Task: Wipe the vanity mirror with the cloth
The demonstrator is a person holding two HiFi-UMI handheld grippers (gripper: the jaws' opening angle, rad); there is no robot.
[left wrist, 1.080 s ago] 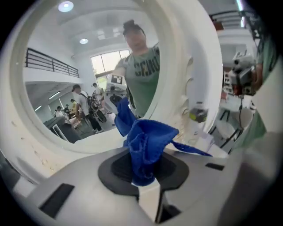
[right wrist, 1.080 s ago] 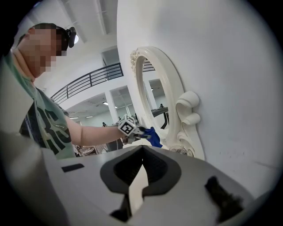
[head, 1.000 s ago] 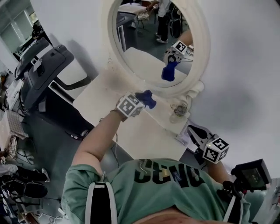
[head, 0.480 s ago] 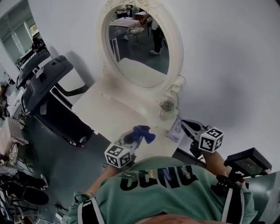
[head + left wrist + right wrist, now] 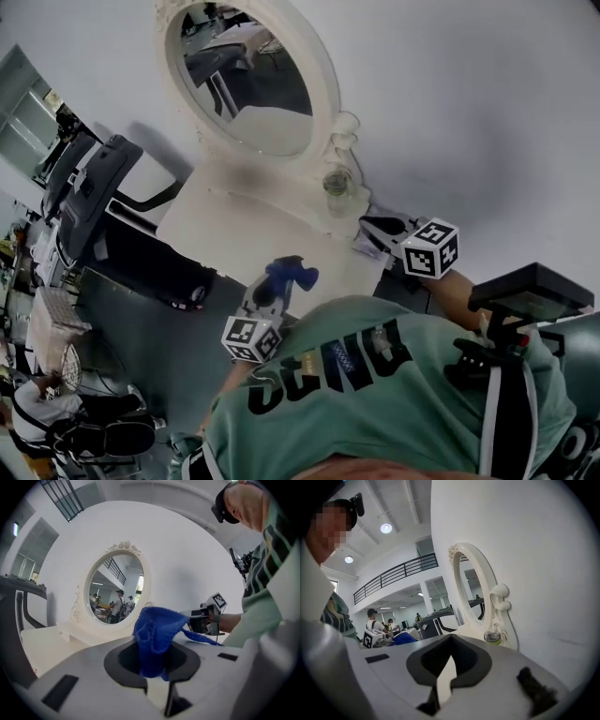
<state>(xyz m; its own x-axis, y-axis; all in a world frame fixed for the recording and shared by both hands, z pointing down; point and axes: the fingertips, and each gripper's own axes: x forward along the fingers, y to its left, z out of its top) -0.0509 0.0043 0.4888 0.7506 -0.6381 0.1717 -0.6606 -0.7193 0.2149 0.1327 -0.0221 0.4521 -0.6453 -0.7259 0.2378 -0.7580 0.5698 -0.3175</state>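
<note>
1. Treadmill [image 5: 94, 202]: far left of the left tongs [image 5: 272, 291], well apart; no part in the task.
2. Bench [image 5: 220, 234], white: stretches ahead of the left tongs; the right tongs [image 5: 373, 227] sit by its right edge.
3. Vanity mirror [image 5: 246, 89], oval, white frame: upright at the bench's back, well ahead of the left tongs; glass not touched.
4. Left tongs: clenched on the blue cloth [image 5: 289, 274], with a wad bunched past the tips, probably to offer a soft pad to the glass.
5. Glass jar [image 5: 336, 180]: at the mirror's foot, just ahead of the right tongs.
6. Right tongs: closed on nothing, held aside, likely to leave the wiping path free.
</note>
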